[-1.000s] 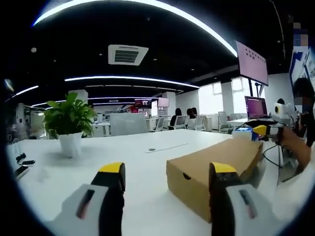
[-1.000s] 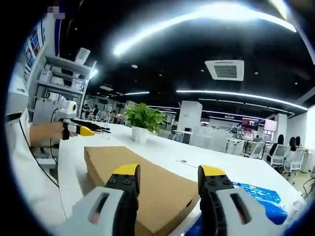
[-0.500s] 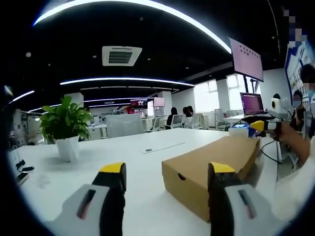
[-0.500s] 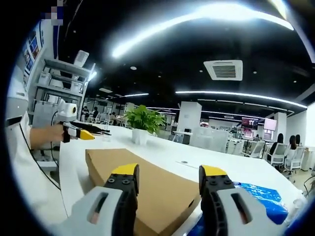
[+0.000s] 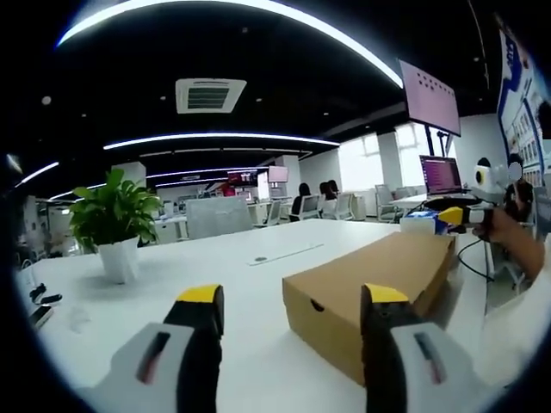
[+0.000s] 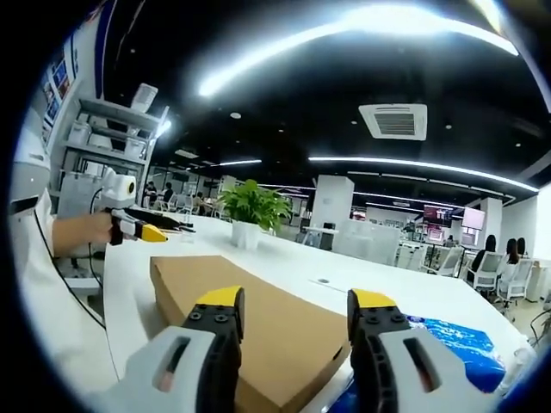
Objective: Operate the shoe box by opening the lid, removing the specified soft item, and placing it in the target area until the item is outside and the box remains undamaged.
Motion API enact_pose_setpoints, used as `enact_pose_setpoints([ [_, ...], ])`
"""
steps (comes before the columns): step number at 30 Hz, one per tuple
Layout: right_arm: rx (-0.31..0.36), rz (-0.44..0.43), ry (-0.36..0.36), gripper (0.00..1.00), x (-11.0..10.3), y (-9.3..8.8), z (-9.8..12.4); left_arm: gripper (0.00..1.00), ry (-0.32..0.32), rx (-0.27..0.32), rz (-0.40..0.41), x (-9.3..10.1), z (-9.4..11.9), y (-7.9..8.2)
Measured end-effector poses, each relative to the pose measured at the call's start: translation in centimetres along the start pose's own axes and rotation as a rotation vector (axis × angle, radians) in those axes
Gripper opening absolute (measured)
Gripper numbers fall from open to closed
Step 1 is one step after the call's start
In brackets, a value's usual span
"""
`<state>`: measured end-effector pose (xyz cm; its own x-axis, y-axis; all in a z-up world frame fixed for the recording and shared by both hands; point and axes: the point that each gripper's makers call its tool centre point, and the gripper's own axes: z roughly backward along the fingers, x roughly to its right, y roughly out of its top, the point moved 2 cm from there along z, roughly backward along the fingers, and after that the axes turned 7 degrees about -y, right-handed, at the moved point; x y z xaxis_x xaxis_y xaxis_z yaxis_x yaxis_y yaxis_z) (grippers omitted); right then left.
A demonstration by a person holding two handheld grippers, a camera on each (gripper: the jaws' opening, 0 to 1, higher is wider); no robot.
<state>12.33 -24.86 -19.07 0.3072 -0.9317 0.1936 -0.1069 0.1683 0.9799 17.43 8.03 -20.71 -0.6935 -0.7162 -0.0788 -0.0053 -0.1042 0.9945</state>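
Note:
A closed brown cardboard shoe box [image 5: 379, 284] lies on the white table [image 5: 241, 284], its lid down. My left gripper [image 5: 288, 301] stands open just short of the box's near end, nothing between its yellow-tipped fingers. In the right gripper view the same shoe box [image 6: 258, 310] runs under my open right gripper [image 6: 293, 303], which hovers over the lid. The right gripper [image 5: 461, 217] also shows at the far right beyond the box, held by a hand. The left gripper [image 6: 146, 230] shows at the left, likewise held by a hand.
A potted green plant [image 5: 116, 225] stands on the table at the left; the plant [image 6: 252, 211] sits beyond the box. Blue wrapped material [image 6: 448, 353] lies right of the box. Small dark items [image 5: 43, 301] rest at the table's left edge. Office desks, chairs and people fill the background.
The left view has shifted slightly, with the box sitting a little more central and closer. Both grippers stay open and the box has not moved.

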Motion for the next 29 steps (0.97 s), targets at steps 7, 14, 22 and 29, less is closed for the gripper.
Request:
enact_pose_setpoints([
  [7, -0.001, 0.003, 0.003, 0.48, -0.1, -0.1, 0.1, 0.65, -0.004, 0.005, -0.001, 0.2, 0.0, 0.2],
  [14, -0.005, 0.006, 0.007, 0.48, -0.3, -0.2, 0.1, 0.65, -0.009, 0.011, 0.002, 0.3, 0.0, 0.3],
  [22, -0.015, 0.025, 0.010, 0.47, -0.6, -0.4, -0.1, 0.57, 0.000, 0.046, 0.041, 0.0, 0.5, 1.1],
  [29, -0.014, 0.019, -0.015, 0.48, -0.1, -0.6, 0.0, 0.56, 0.018, 0.098, 0.067, -0.6, 0.9, 1.9],
])
